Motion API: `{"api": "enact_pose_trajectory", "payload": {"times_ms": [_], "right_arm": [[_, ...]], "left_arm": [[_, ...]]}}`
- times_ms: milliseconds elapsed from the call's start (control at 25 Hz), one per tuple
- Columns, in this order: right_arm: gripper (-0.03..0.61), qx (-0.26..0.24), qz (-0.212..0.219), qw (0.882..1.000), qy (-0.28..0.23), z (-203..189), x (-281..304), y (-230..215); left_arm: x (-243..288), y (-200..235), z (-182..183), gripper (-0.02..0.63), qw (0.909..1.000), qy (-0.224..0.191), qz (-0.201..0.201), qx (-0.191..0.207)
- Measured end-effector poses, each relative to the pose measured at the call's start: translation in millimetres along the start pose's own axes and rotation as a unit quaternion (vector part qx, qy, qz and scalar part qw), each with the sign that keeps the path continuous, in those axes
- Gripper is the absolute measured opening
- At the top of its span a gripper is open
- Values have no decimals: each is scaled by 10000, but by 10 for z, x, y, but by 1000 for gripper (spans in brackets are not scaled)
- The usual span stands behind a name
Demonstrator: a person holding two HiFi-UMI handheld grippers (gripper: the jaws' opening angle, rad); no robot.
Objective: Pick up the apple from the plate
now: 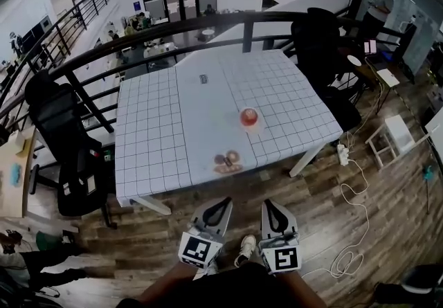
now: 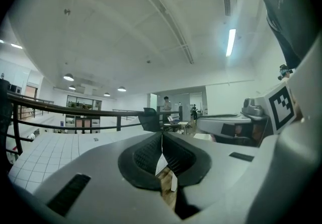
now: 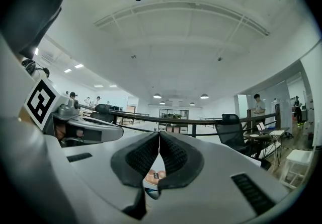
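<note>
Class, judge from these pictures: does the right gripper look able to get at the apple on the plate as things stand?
Probably not yet. The right gripper is shut and sits short of the table, while the apple lies further in. Nothing seems to stand between them, so advancing and opening should do.

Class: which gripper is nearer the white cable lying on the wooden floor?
Right. The right gripper sits just left of the white cable; the left gripper lies farther left, beyond the right one.
</note>
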State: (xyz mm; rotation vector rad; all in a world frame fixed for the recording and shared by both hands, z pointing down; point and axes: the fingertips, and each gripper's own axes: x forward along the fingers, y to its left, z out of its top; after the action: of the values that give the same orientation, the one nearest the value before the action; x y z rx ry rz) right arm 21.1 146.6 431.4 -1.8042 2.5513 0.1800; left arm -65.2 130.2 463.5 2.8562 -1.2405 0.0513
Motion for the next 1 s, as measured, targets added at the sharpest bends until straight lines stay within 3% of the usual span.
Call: {"api": "enact_pose_trajectory", "payload": {"times_ms": [440,1000], "right_arm": [[23,151,332,9993,-76,-109,397,-751],[23,329,520,9981,-38,-214,635,-1138]], "left_arm": [[925,-90,3,23,9997,221,112,28],[1386,-74,-36,23,9991,353,248,-18]]}}
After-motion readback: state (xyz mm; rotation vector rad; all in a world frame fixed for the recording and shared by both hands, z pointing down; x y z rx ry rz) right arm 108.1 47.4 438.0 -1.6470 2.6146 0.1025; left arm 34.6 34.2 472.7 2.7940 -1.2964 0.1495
